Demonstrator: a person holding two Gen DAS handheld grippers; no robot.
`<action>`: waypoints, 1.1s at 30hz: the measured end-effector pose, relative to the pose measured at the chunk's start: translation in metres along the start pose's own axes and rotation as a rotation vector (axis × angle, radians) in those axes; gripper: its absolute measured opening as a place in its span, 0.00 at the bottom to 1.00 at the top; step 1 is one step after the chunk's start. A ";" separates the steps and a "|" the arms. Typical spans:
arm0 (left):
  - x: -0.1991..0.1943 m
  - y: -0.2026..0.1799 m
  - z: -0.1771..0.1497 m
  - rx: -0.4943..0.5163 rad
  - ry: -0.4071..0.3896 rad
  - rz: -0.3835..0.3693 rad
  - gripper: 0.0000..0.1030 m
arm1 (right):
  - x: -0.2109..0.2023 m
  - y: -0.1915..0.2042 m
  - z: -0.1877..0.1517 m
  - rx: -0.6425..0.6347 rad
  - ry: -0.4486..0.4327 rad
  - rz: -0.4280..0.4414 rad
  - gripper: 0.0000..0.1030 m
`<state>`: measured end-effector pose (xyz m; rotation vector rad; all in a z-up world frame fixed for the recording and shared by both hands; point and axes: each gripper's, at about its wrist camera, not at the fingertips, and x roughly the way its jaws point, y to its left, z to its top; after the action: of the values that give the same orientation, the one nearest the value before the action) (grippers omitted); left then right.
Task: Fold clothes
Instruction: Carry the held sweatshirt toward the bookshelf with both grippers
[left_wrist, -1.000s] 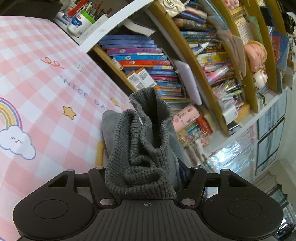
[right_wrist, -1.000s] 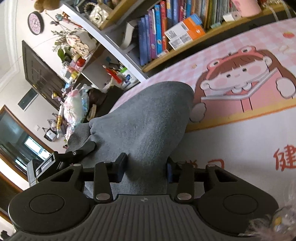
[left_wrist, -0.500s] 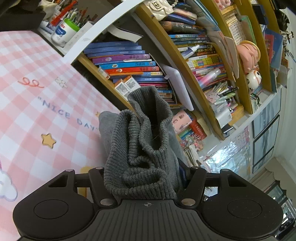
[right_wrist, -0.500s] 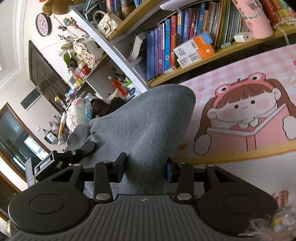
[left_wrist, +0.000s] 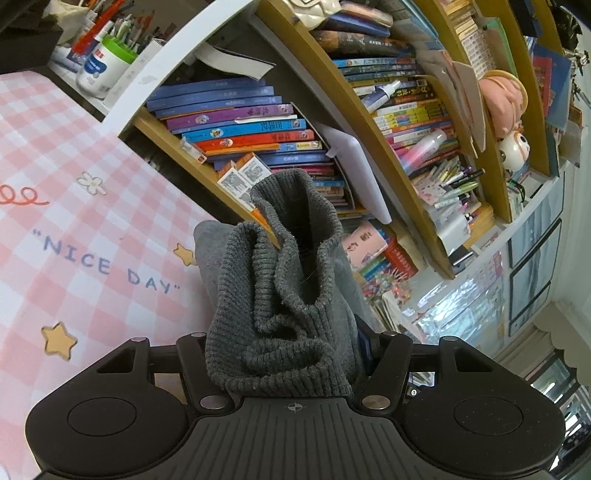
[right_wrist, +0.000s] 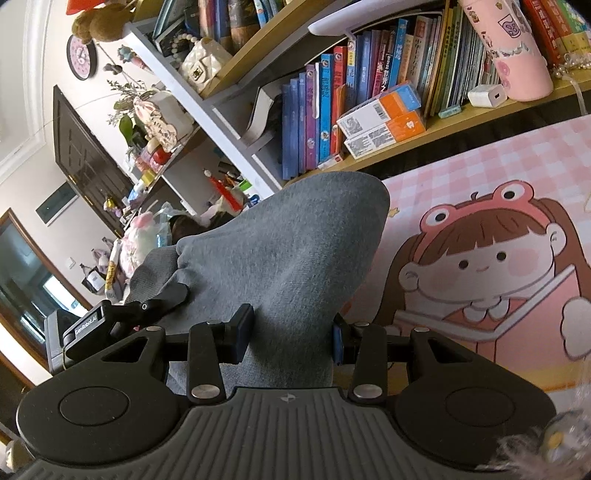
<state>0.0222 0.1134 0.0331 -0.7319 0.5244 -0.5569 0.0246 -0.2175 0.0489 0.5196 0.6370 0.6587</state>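
Your left gripper (left_wrist: 288, 354) pinches the garment's (left_wrist: 280, 295) ribbed cuff, raised over the desk's (left_wrist: 92, 236) back edge. Your right gripper (right_wrist: 291, 336) clamps smooth grey cloth; only its view shows the left gripper alongside.
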 end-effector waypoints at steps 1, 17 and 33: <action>0.004 0.001 0.002 0.000 0.003 0.001 0.58 | 0.002 -0.002 0.002 0.001 -0.001 -0.002 0.37; 0.071 0.019 0.043 0.028 0.009 -0.002 0.58 | 0.042 -0.034 0.052 -0.034 -0.024 -0.036 0.37; 0.126 0.035 0.071 0.041 -0.012 -0.019 0.58 | 0.076 -0.069 0.093 -0.049 -0.049 -0.056 0.37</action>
<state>0.1683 0.0886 0.0208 -0.7018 0.4939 -0.5792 0.1615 -0.2339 0.0426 0.4696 0.5859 0.6059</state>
